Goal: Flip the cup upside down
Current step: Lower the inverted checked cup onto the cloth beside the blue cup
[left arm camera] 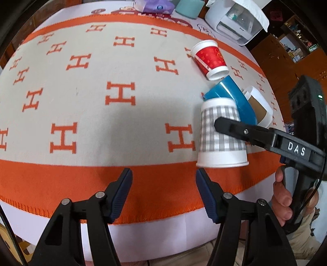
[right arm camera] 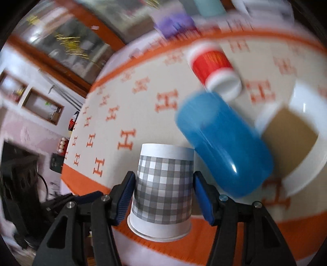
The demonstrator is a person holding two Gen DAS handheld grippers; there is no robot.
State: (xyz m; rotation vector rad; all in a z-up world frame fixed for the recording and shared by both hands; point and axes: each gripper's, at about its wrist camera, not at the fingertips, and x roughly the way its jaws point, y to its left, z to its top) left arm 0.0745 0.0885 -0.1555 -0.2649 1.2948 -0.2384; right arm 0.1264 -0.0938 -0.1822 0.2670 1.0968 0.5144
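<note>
A grey-and-white checked paper cup (left arm camera: 220,133) stands rim down on the orange-and-cream H-patterned cloth (left arm camera: 102,106), near the front orange band. In the right wrist view the checked cup (right arm camera: 163,190) sits between my right gripper's blue pads (right arm camera: 126,196); the left pad looks to touch it, the right pad stands just off it. My right gripper (right arm camera: 163,196) also shows in the left wrist view as a black finger (left arm camera: 235,127) across the cup. My left gripper (left arm camera: 163,192) is open and empty over the front orange band, left of the cup.
A red cup (left arm camera: 211,59), a blue cup (left arm camera: 235,98) and a white cup with a brown sleeve (left arm camera: 258,106) lie on their sides behind the checked cup. A white printer (left arm camera: 237,22), a teal container (left arm camera: 188,8) and a purple pack (left arm camera: 153,6) stand at the far edge.
</note>
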